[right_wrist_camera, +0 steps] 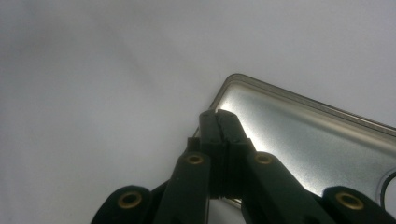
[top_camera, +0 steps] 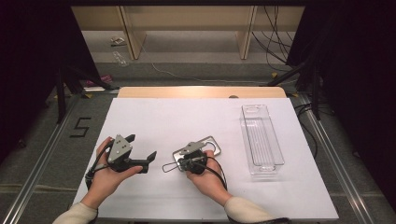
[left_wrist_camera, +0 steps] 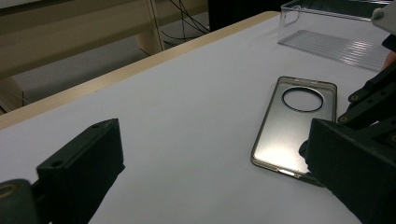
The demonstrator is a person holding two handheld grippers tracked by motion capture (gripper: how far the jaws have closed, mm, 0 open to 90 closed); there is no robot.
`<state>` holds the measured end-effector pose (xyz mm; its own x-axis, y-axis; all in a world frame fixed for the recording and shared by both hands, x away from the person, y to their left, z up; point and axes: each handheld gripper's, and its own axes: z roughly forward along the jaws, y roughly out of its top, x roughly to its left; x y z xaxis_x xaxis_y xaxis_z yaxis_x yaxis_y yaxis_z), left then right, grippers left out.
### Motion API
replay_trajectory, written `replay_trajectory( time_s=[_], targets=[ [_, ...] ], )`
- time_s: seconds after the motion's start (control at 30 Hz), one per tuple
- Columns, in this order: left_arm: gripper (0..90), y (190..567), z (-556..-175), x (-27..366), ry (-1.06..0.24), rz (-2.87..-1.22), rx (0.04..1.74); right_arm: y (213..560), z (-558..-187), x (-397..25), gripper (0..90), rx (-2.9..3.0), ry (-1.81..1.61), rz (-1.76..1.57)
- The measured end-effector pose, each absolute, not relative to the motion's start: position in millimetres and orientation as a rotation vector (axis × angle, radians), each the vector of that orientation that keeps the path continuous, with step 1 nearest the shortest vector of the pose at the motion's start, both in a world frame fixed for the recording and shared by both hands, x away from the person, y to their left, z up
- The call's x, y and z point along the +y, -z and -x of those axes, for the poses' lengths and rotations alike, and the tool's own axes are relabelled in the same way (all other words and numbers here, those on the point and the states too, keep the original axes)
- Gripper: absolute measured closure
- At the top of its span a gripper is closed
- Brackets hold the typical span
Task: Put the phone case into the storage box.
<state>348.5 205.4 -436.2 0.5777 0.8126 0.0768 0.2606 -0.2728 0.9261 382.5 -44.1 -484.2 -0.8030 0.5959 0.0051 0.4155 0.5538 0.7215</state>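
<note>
A clear grey phone case [top_camera: 211, 143] with a round camera cut-out lies flat on the white table, inner side up. My right gripper [top_camera: 196, 157] sits over its near-left end. In the right gripper view the jaws [right_wrist_camera: 218, 116] are pressed together on the rim of the case [right_wrist_camera: 303, 140]. My left gripper [top_camera: 141, 146] is held a hand's width to the left, open and holding nothing. Between its spread jaws [left_wrist_camera: 212, 128] I see the case [left_wrist_camera: 289, 126], with the right gripper's black links [left_wrist_camera: 369, 95] at the case's near end.
A long clear plastic bin [top_camera: 261, 140] stands to the right of the case, lengthwise, also seen in the left gripper view [left_wrist_camera: 327, 28]. The table's wooden far edge [top_camera: 201, 92] runs behind. White tabletop [top_camera: 177, 116] lies open ahead of both hands.
</note>
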Motion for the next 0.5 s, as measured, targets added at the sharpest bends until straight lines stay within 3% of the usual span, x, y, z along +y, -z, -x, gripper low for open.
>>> replay_trajectory(
  time_s=[0.5],
  targets=[
    [3.8,436.3,-348.9,206.0,-0.697,-1.813,0.881,490.0,-380.3,-42.0,90.0,2.576,-1.045,-0.854]
  ],
)
